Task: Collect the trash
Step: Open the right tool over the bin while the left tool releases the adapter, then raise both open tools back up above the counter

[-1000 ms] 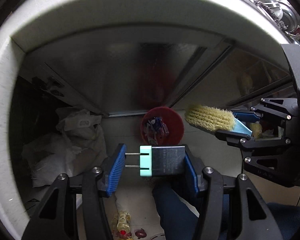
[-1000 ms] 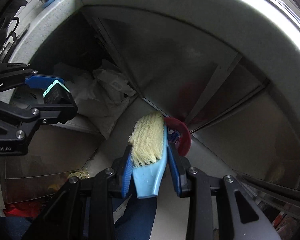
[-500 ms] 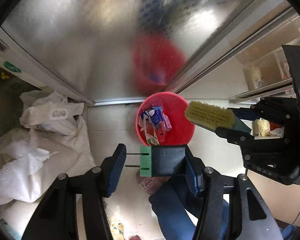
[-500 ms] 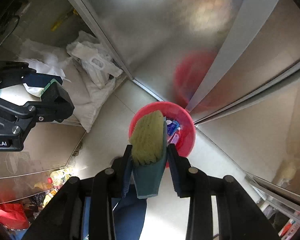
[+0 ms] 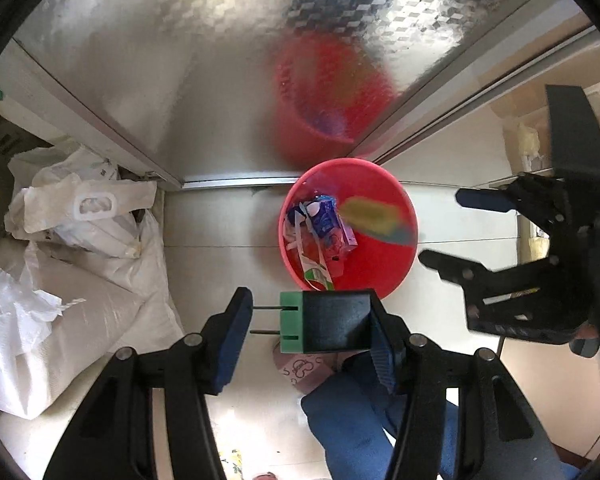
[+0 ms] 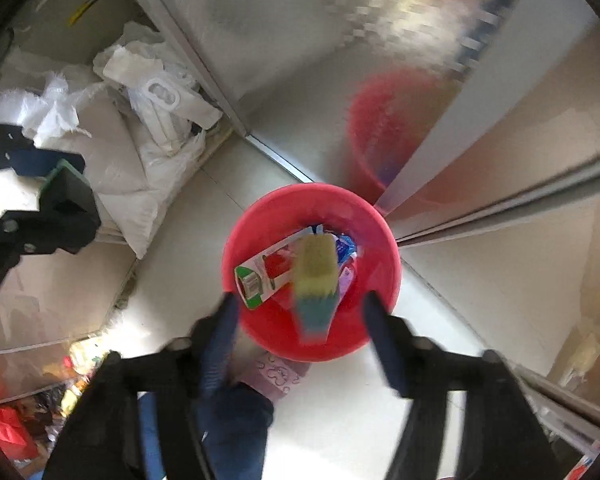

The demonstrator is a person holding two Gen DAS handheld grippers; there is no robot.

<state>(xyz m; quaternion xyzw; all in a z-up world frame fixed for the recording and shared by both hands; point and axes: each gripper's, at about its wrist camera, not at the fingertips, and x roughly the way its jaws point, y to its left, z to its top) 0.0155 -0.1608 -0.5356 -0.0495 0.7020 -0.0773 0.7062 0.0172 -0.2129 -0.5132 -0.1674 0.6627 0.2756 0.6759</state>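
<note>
Brush point(image 6: 315, 280) motion-blurred over the bin point(image 6: 260, 216) (bristles indistinct), wrappers beneath partly hidden

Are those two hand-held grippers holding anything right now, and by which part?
The left hand-held gripper clamps a black plug adapter, prongs against one pad, its back against the other. The right hand-held gripper has just opened; the brush drops free.

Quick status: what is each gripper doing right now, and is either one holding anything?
Left gripper: shut on the plug adapter.
Right gripper: open, jaws just widened; the brush is loose, blurred over the red bin.

Right tool point(image 6: 300, 344) just opened; brush point(image 6: 315, 280) released above bucket point(image 6: 380, 232).
</note>
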